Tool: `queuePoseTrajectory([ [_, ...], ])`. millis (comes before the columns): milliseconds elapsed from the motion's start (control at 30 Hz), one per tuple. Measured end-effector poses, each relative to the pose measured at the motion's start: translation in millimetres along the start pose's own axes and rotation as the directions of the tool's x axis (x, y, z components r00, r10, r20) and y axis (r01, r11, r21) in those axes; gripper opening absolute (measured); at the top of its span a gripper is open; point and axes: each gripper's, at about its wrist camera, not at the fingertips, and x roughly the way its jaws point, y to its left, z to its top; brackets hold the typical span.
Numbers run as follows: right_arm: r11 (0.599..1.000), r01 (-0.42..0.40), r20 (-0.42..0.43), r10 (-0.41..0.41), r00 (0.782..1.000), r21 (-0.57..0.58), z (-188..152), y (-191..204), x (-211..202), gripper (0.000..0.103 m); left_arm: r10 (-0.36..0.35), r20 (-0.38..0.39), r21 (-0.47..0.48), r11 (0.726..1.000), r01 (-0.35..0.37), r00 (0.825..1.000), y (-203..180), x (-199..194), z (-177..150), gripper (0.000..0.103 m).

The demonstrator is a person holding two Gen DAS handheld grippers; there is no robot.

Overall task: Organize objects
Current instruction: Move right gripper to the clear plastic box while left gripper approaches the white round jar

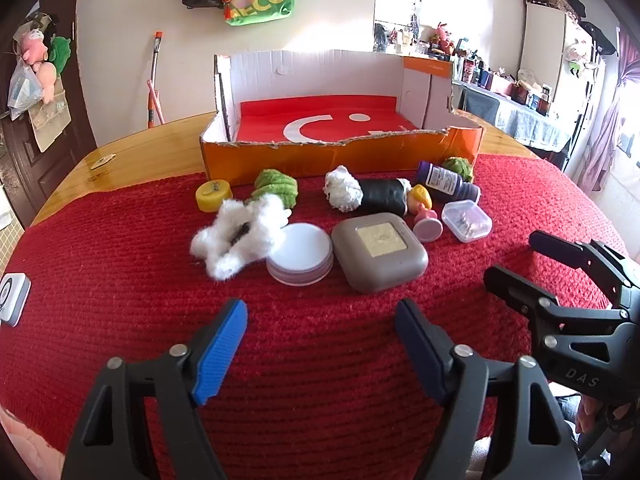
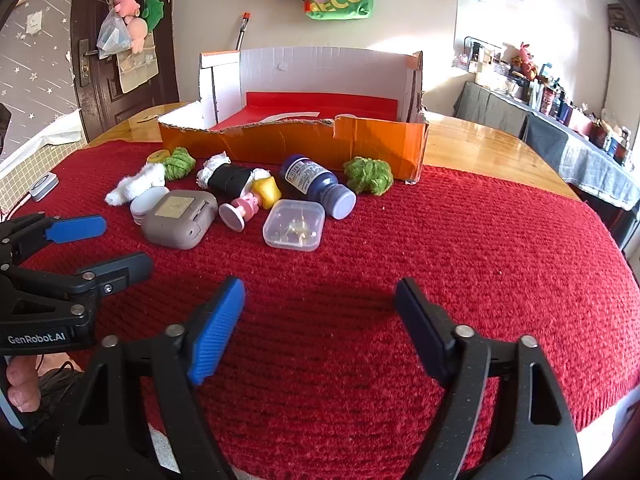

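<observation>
An orange cardboard box [image 1: 340,156] [image 2: 304,140] with a red sheet inside stands at the back of the red cloth. In front of it lie a grey square case [image 1: 380,252] [image 2: 178,218], a round white lid [image 1: 300,254], white fluff [image 1: 236,236], green yarn balls [image 1: 278,188] [image 2: 368,176], a yellow cap [image 1: 214,196], a black roll [image 1: 384,196], a pink-and-yellow figurine [image 2: 252,200], a purple bottle [image 2: 316,186] and a clear small box [image 2: 294,226]. My left gripper [image 1: 320,320] and right gripper [image 2: 320,300] are open and empty, near the front of the objects.
The red cloth [image 2: 480,260] covers a wooden table [image 2: 480,144]. A small white device [image 1: 12,298] lies at the cloth's left edge. A door with hanging bags is at the left and a cluttered shelf at the right.
</observation>
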Motion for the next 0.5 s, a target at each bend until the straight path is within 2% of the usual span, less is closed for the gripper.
queuePoseTrajectory([
  [167,1.0,-0.009,-0.009,0.009,1.0,-0.006,6.7,0.0,4.4,0.062,-0.017,-0.008,-0.021,1.0,0.016,1.0,8.5,3.9,5.0,0.065],
  [333,1.0,-0.022,-0.017,0.021,1.0,-0.005,11.7,0.4,10.8,0.058,-0.016,-0.009,-0.012,1.0,0.016,1.0,10.7,6.8,8.2,0.053],
  [500,0.999,-0.035,-0.025,0.034,0.999,-0.006,17.0,0.9,16.1,0.055,-0.028,-0.013,-0.013,1.0,0.028,1.0,14.0,10.6,13.2,0.046],
])
